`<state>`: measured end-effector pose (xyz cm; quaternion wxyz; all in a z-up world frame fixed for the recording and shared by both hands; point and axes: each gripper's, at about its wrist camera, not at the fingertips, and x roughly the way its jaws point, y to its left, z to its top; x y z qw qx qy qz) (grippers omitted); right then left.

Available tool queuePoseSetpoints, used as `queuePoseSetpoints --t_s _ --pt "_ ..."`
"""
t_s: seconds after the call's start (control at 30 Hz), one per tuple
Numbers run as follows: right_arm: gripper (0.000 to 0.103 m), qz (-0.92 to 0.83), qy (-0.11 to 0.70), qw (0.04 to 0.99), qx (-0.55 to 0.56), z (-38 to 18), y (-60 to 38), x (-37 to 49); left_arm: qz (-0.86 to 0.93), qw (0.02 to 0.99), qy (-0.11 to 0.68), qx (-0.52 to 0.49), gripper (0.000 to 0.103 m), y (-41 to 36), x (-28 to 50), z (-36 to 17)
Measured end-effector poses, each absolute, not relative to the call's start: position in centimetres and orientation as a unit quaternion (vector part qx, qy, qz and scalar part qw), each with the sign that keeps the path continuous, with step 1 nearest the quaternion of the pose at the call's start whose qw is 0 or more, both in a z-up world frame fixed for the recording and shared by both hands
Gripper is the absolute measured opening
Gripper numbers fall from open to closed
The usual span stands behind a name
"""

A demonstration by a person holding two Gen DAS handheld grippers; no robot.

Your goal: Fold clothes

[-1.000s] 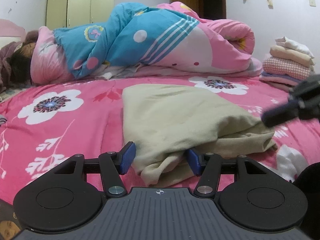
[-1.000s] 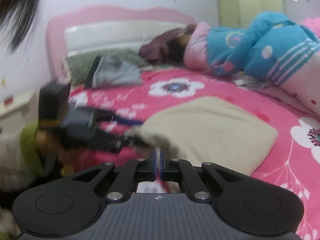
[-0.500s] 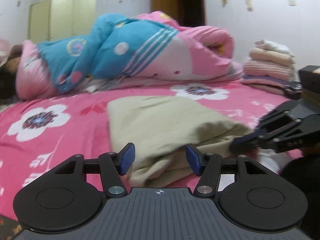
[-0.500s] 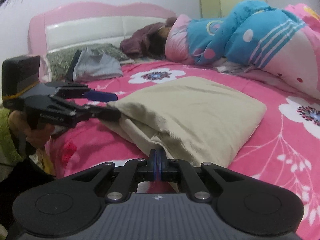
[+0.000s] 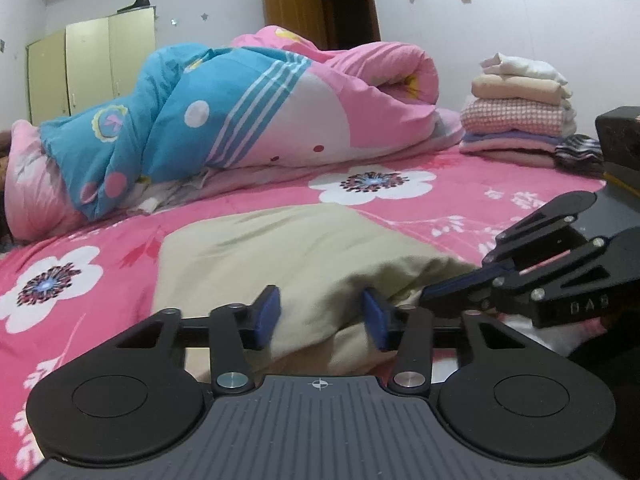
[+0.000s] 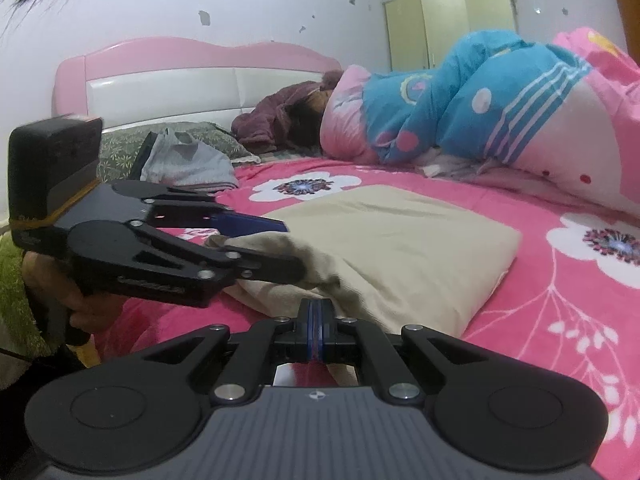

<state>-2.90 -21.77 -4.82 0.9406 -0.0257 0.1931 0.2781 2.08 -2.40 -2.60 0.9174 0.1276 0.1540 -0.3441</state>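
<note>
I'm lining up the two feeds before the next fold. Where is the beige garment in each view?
Left wrist: the beige garment fills the lower centre; its near bunched edge lies between the open left tongs.
Right wrist: the garment lies centre, just beyond the shut right tongs.
Shared landmark: the blue and pink quilt, behind the garment in both.

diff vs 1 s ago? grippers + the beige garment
The right gripper has swung in beside the left gripper at the near edge of the beige garment. Its fingers stay shut; whether they pinch cloth is unclear. The left stays open around the bunched corner. Garment, folded stack and quilt unchanged.
</note>
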Motion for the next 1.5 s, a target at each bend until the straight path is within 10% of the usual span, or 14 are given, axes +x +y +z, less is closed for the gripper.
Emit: queuePoseSetpoints --t_s 0.47,0.63,1.5 --pt "0.028 0.300 0.153 0.921 -0.197 -4.3 -19.2 -4.4 -0.354 0.916 0.146 0.123 0.027 -2.4 2.2 -2.6" --pt "0.004 0.290 0.150 0.919 -0.220 -4.3 -18.6 -3.8 -0.355 0.917 0.139 0.121 0.025 -2.3 2.1 -2.6" --pt "0.000 0.196 0.218 0.954 -0.061 -4.3 -19.6 -0.3 -0.377 0.906 0.114 0.156 0.007 -2.2 0.0 -4.2"
